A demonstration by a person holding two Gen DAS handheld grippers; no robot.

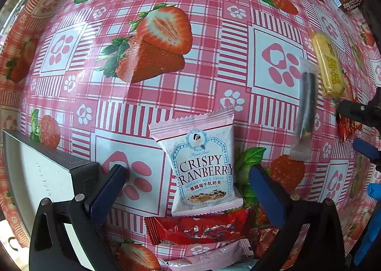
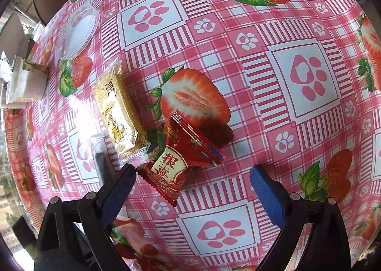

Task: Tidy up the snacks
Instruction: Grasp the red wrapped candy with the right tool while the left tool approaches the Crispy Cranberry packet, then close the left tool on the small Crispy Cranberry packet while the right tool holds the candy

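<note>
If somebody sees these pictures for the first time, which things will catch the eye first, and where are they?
First the loud pink strawberry tablecloth, which fills both views. Next the pink Crispy Cranberry packet, lying flat between the open fingers of the left gripper, with a red packet just below it. In the right wrist view, a red candy packet lies beside a yellow packet, ahead of the open right gripper.

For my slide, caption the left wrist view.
Open left gripper straddles a cranberry packet on the strawberry tablecloth.
</note>
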